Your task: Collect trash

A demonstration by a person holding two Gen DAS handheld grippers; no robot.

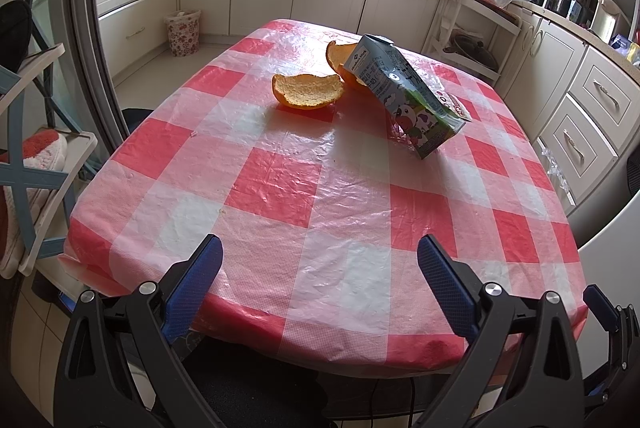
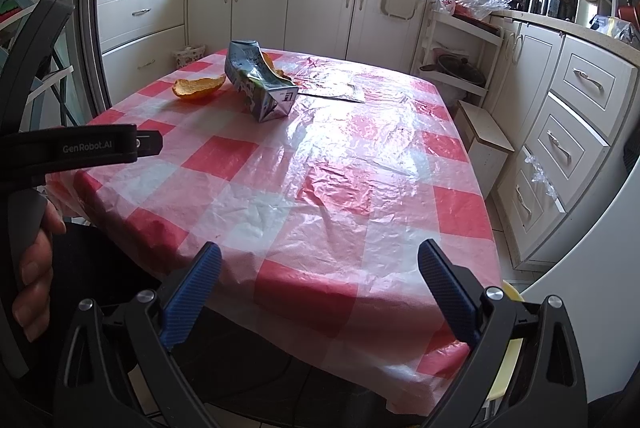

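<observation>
**Both tools open, held off the near edge; trash on the far half of the surface**

I see the left tool with its blue-padded fingers spread wide and nothing between them. It sits at the near edge of the surface, which carries a red-and-white checked plastic cover.

The right tool is likewise spread wide and empty, also at the near edge, further to the right. In the right wrist view the body of the left tool shows at the left margin, with a hand wrapped round its grip.

Trash, all on the far half of the surface, well apart from both tools:
- Milk carton, crumpled, lying tilted with its top end raised toward the far side. Cow print visible on one face.
- Orange peel piece, bowl-shaped, pith side up, just left of the carton.
- Second peel piece, behind the carton and partly hidden by it; I cannot tell whether they touch.
- Flat silvery wrapper, seen in the right wrist view only, lying flat just right of the carton.

A small patterned waste basket stands on the floor beyond the far-left corner of the surface, against the cabinets.
</observation>
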